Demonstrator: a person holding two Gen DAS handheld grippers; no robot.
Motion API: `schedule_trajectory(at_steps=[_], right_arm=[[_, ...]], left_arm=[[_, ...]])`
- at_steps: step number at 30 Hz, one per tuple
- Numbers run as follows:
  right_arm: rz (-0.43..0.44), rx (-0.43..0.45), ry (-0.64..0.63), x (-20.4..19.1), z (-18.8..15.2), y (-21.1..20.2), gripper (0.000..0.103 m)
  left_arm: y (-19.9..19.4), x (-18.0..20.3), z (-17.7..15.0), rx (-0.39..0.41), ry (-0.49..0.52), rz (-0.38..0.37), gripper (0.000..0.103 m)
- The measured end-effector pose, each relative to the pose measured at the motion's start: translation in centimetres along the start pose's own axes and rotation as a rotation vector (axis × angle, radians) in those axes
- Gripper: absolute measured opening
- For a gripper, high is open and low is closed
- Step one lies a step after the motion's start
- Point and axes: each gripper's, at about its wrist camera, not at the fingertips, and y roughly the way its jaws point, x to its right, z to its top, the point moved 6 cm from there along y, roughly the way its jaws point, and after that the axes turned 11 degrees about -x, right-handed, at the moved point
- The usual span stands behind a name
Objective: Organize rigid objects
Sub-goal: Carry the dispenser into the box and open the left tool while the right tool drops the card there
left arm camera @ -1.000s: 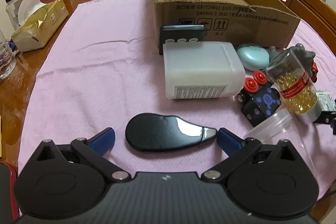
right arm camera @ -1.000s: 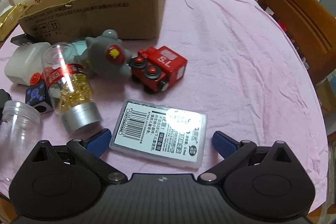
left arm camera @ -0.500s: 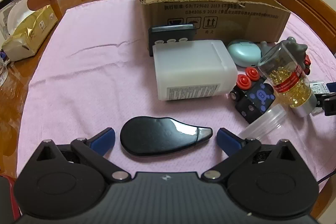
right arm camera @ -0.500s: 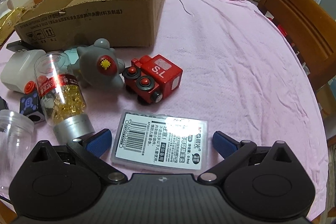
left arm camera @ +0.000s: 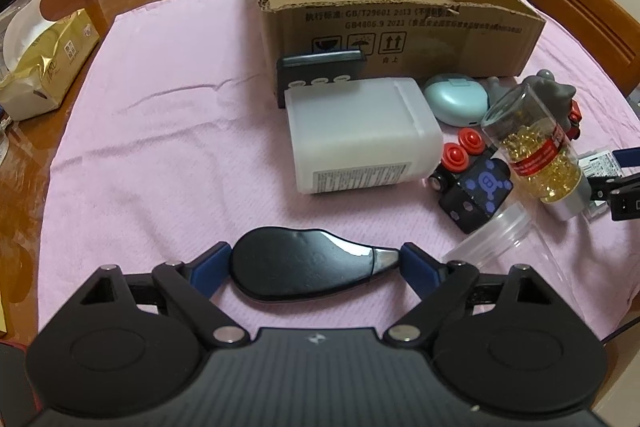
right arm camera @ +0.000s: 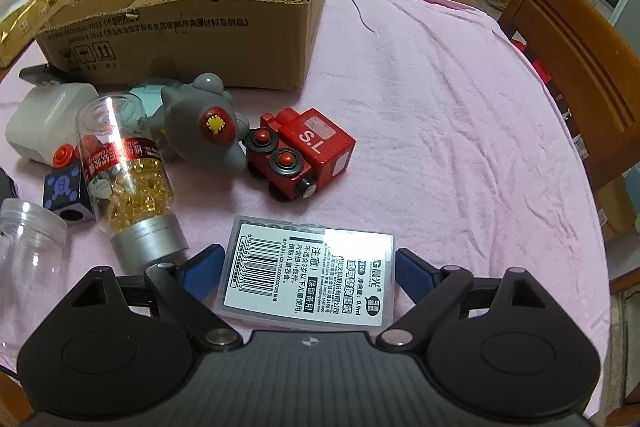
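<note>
1. Black teardrop-shaped case point(left arm camera: 304, 267) with a silver tip, flat on the pink cloth;
2. Clear flat labelled pack point(right arm camera: 308, 277), barcode side up, flat;
3. Red toy train point(right arm camera: 304, 155) marked S.L; grey toy point(right arm camera: 204, 123); capsule bottle point(right arm camera: 128, 179), tilted;
4. Open cardboard box point(right arm camera: 192, 31), upright behind them.

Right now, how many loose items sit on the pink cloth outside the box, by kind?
Toys: 3 (grey toy, red train, black block car)
Jars: 2 (capsule jar, clear jar)
Cases and boxes: 3 (white box, teal case, labelled case)
Black gadgets: 2 (black scraper, remote)
Total: 10
</note>
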Motion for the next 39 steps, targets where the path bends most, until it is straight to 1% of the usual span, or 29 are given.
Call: schedule_trajectory(at_steps=[6,11,16,20,22,25,27,29,34,39], right_arm=[[-0.007,-0.001,-0.035,0.9,0.5,-1.8,0.093],[0.008,0.036,-0.097,1.4,2.0,-5.0,0.093],[0.084,0.085,-0.158,1.1,4.3,-8.6,0.093],[0.143,0.128,-0.188,0.5,6.5,-10.6,0.093],[0.165,0.153,-0.194,0.1,7.6,-11.4,0.093],[0.187,0.188,-0.212,-0.5,9.5,-12.2,0.093],[0.188,0.206,-0.223,-0.8,10.7,-12.5,0.093],[0.178,0.218,-0.234,-1.1,11.8,-12.5,0.093],[0.174,0.227,-0.228,-1.5,13.9,-12.1,0.093],[0.167,0.222,-0.205,-1.5,15.5,-11.5,0.093]], left_arm=[[-2.2,-0.1,0.8,-0.013,0.049,-0.01,0.089],[-5.3,0.3,2.8,-0.002,0.141,-0.011,0.089],[-8.3,0.8,6.8,0.063,0.206,-0.015,0.089],[-9.3,1.2,10.7,0.118,0.23,-0.022,0.089],[-9.2,1.4,12.8,0.136,0.229,-0.034,0.089],[-8.3,1.6,15.6,0.156,0.242,-0.021,0.089],[-7.5,1.6,17.5,0.16,0.243,-0.008,0.089],[-6.4,1.8,19.2,0.157,0.245,-0.012,0.089],[-3.5,1.8,22.9,0.135,0.236,-0.001,0.089],[-0.9,1.6,25.3,0.126,0.217,0.015,0.09]])
